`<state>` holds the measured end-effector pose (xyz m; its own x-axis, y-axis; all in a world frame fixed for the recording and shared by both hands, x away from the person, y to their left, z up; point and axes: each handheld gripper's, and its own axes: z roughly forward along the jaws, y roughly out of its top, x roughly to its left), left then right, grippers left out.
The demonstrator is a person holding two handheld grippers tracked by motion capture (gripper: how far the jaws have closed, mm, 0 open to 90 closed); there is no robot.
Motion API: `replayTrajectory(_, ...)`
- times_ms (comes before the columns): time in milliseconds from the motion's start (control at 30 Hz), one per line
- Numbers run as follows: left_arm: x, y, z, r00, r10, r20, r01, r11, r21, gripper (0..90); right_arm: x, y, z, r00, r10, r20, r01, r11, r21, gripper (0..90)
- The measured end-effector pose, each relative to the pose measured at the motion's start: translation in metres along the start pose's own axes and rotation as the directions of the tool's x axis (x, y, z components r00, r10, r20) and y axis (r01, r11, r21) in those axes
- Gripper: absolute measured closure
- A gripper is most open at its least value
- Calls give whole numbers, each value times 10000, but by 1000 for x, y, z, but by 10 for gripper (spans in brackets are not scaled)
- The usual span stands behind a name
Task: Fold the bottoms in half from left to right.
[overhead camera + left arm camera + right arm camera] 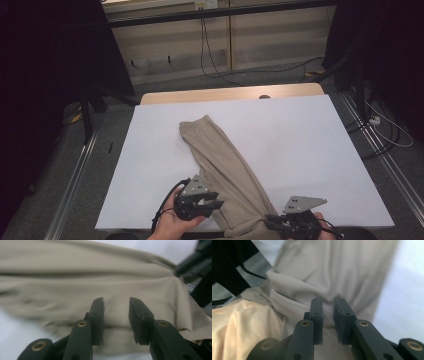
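A long beige garment [225,160] lies folded in a diagonal strip on the white table [310,150], running from the middle to the near edge. My left gripper [216,201] sits at the strip's left side near the front. In the left gripper view its jaws [116,300] stand open just above the cloth [75,277], with nothing between them. My right gripper [268,219] is at the garment's near end by the table edge. Its jaws [328,300] are nearly together, and folds of the fabric [324,270] bunch toward their tips.
A wooden strip [230,94] runs along the table's far edge. Cables [210,60] trail on the floor beyond it, and more cables [385,130] lie at the right beside metal rails. Dark curtains flank both sides. A hand [170,225] holds the left gripper.
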<state>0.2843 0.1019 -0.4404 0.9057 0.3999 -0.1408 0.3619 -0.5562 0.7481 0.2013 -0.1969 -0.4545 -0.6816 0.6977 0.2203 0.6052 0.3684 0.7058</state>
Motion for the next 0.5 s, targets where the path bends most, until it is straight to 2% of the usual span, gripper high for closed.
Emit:
replayTrajectory(33,-4,-1,4,9997,235,109,-237,9997,116,663,-1,-1,-1,10000,-55,33,55,10000,5,791)
replayTrajectory(67,-8,-3,11,9986,517,102,-521,9977,440,631,-1,-2,-2,9998,-86,185,87,10000,-32,789)
replayTrajectory(100,-8,-3,11,9986,517,102,-521,9977,440,673,-1,-2,-2,9998,-86,185,87,10000,-32,789)
replayTrajectory(133,-9,-4,14,9971,754,129,-761,9950,647,673,-1,-2,-2,9999,-84,148,85,9999,-82,789)
replayTrajectory(167,-10,-5,14,9937,1112,-110,-1102,9915,697,765,-1,-1,-1,9998,-80,157,81,9999,-97,782)
replayTrajectory(200,-9,-5,13,9938,1103,-95,-1092,9908,803,834,-3,0,0,9998,-33,219,36,9999,-154,767)
replayTrajectory(233,-7,-6,11,9973,730,31,-731,9947,723,900,-7,4,0,9994,128,325,-118,9994,-318,745)
replayTrajectory(267,-7,-6,11,9973,730,31,-731,9947,723,900,-7,4,0,9994,128,325,-118,9994,-318,745)
replayTrajectory(300,-7,-7,8,9974,716,-34,-711,9943,793,900,-10,8,-1,9981,277,549,-250,9985,-491,713)
replayTrajectory(400,-8,-7,2,9965,841,-25,-837,9935,775,900,-14,14,1,9971,241,728,-198,9981,-589,698)
replayTrajectory(433,-9,-8,-1,9969,780,-48,-773,9938,793,900,-20,21,5,9941,283,1051,-220,9979,-608,684)
replayTrajectory(467,-9,-10,-3,9982,594,-46,-588,9952,779,900,-20,21,5,9941,283,1051,-220,9979,-608,684)
replayTrajectory(500,-10,-13,-6,9983,578,-62,-570,9948,845,900,-23,25,7,9935,249,1115,-187,9982,-567,678)
